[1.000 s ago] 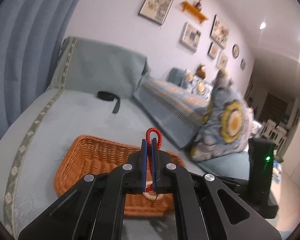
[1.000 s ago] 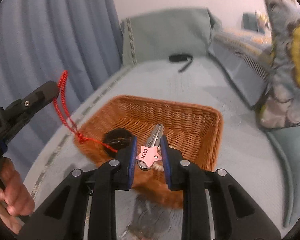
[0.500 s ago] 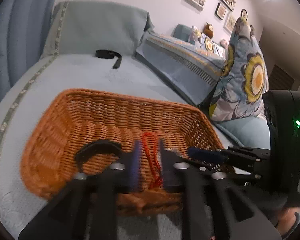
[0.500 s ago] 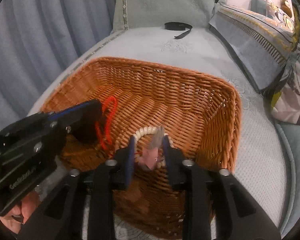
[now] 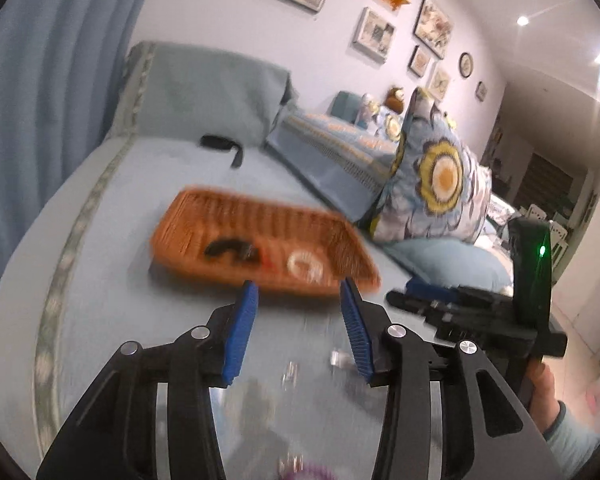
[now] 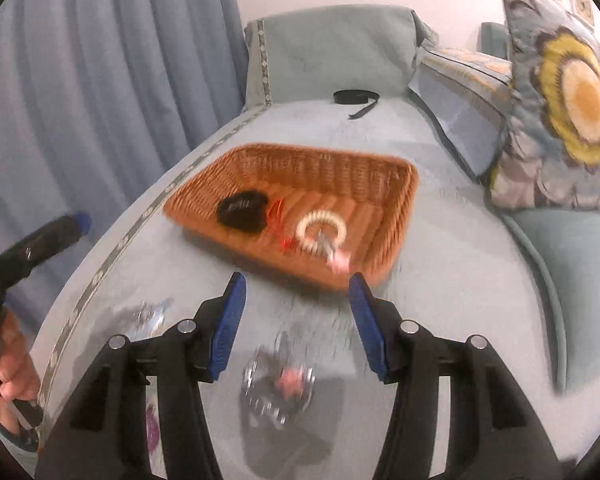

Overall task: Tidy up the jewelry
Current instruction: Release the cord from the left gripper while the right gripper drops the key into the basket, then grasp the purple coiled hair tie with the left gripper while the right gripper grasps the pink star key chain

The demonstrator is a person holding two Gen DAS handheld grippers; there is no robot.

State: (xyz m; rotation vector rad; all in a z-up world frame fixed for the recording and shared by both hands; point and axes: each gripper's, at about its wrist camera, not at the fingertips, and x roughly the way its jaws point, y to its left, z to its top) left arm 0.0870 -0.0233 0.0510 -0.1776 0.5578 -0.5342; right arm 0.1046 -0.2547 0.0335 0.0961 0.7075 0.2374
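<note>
An orange wicker basket point(image 5: 260, 204) point(image 6: 340, 176) sits on the pale blue sofa seat. Inside lie a black hair tie point(image 5: 230, 249) point(image 6: 242, 212), a red cord point(image 6: 278, 222), a white bead bracelet point(image 5: 306, 268) point(image 6: 320, 228) and a pink star clip point(image 6: 338, 260). My left gripper point(image 5: 298, 284) hovers before the basket's near wall, its jaws opening with nothing between them. My right gripper point(image 6: 297, 276) is open and empty, also short of the basket. Blurred silver and pink jewelry point(image 6: 284, 388) lies on the seat under it.
A black strap point(image 5: 220, 144) point(image 6: 354, 98) lies at the seat's far end. A floral cushion point(image 5: 432, 184) point(image 6: 560, 96) stands to the right, a blue curtain point(image 6: 100, 80) hangs to the left. Small silvery pieces point(image 5: 340, 358) point(image 6: 144, 316) lie on the near seat.
Both grippers opened and pulled back from the basket. The red cord left the left gripper and the pink star clip left the right; both now lie in the basket.
</note>
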